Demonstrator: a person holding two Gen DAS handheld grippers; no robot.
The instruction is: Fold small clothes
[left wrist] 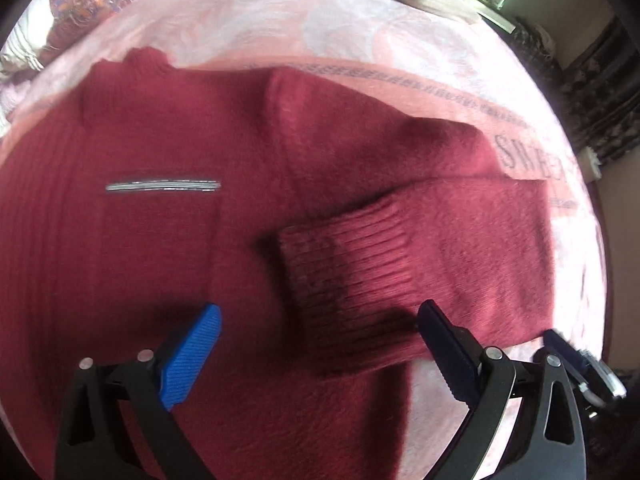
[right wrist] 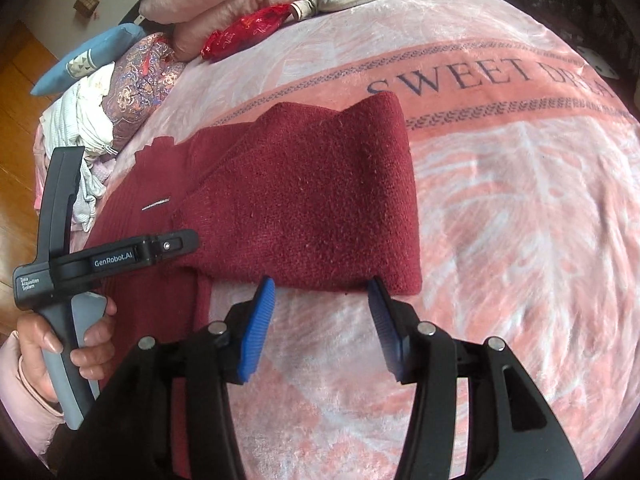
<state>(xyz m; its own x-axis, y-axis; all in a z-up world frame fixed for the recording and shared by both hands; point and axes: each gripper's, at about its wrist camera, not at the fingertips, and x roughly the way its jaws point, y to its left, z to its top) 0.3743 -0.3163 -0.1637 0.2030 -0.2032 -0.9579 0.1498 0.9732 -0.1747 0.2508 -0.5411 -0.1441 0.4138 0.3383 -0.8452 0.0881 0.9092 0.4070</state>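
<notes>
Spreading wide, both empty: left gripper [left wrist: 316, 344], right gripper [right wrist: 322, 312]; sweater [left wrist: 200, 240] edge-cropped.

left gripper [left wrist: 318, 320]: fingers spread wide, nothing between the pads
sweater [left wrist: 168, 248]: dark red knit, flat on the bed, under and ahead of the fingers
cuff [left wrist: 344, 272]: ribbed sleeve end, folded across the body, just ahead between the fingers
silver stripe [left wrist: 163, 186]: ahead of the left finger
blanket [left wrist: 320, 28]: pink, beyond the sweater
</notes>
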